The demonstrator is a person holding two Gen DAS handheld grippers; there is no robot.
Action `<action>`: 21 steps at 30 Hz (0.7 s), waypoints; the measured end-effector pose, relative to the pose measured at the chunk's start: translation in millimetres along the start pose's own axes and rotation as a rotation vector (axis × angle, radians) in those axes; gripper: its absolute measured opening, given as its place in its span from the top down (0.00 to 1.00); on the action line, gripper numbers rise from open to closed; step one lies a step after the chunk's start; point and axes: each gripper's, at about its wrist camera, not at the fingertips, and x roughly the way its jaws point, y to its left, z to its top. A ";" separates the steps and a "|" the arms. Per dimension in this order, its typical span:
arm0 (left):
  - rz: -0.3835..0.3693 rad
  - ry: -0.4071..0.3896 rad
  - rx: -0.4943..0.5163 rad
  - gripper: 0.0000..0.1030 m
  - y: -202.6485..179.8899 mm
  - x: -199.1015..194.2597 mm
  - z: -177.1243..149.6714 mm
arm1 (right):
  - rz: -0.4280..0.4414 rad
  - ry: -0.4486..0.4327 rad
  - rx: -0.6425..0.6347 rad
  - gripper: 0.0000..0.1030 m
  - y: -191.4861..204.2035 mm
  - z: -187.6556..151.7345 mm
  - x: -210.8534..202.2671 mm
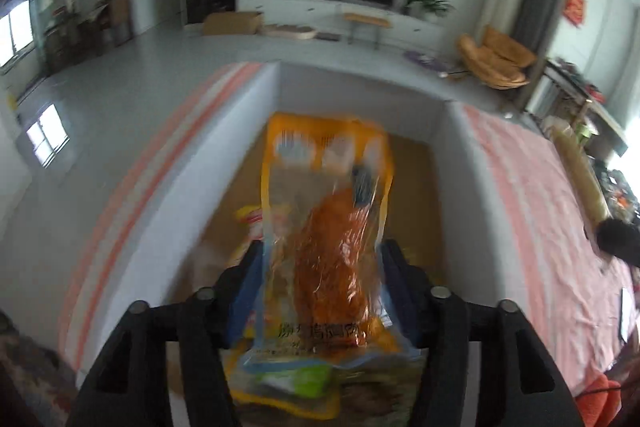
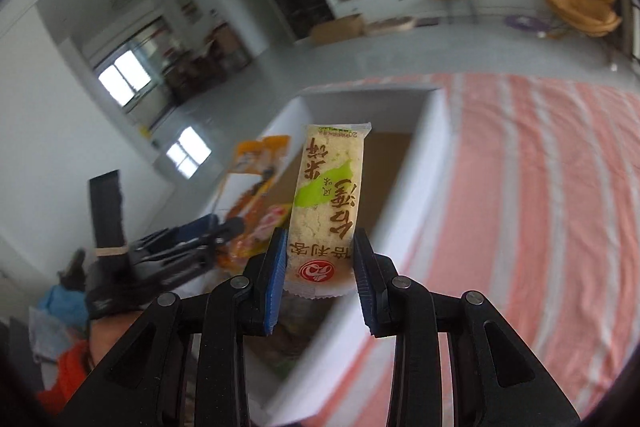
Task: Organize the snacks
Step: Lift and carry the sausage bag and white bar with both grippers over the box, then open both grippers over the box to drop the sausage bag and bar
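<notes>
A clear and orange snack bag (image 1: 328,235), blurred, hangs between the fingers of my left gripper (image 1: 320,247) above the white box (image 1: 352,99); the pads do not seem to press on it. Below it in the box lie a yellow-red packet (image 1: 248,215) and a green-labelled packet (image 1: 296,379). My right gripper (image 2: 320,233) is shut on the lower end of a pale rice cracker packet (image 2: 328,195) with a green patch and red writing. It holds the packet upright over the box (image 2: 432,131). To its left are the left gripper (image 2: 224,227) and the orange bag (image 2: 260,163).
The box stands on a pink and white striped cloth (image 2: 540,187) that stretches to the right. A gloved hand (image 2: 108,291) holds the left gripper. A dark object (image 1: 616,239) lies on the cloth at the far right. Beyond are grey floor, a TV unit and a chair.
</notes>
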 end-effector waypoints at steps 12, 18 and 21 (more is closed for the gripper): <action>0.105 -0.151 0.095 0.05 -19.4 -36.6 -11.3 | 0.016 0.065 0.018 0.37 5.0 -21.6 26.5; 0.177 -0.205 0.059 0.00 -35.3 -60.5 -7.1 | -0.101 0.035 -0.075 0.37 26.8 -28.0 10.1; 0.166 -0.215 0.047 0.00 -37.0 -71.4 -8.6 | -0.152 0.033 -0.105 0.36 32.9 -31.3 4.3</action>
